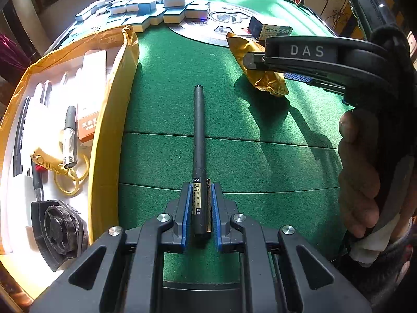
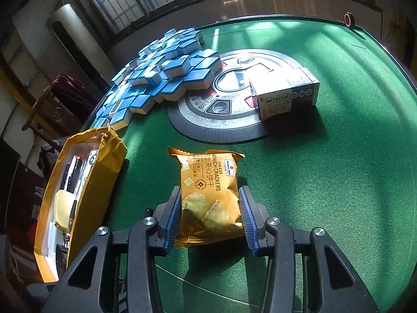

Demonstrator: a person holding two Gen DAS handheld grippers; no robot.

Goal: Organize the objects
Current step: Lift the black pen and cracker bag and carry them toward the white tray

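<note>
Green felt mahjong table (image 2: 325, 169): the cracker packet (image 2: 208, 195) lies centred, bracketed by the right gripper (image 2: 209, 219), pads touching its sides. The left gripper (image 1: 199, 208) is clamped on a black pen (image 1: 198, 135). The packet should be lifted gently toward the open box (image 2: 78, 195) at nine o'clock.

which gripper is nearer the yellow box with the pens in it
Left. The left gripper, shut on a black pen, sits just beside the yellow box. The right gripper, around the cracker packet, is farther out on the green table.
</note>
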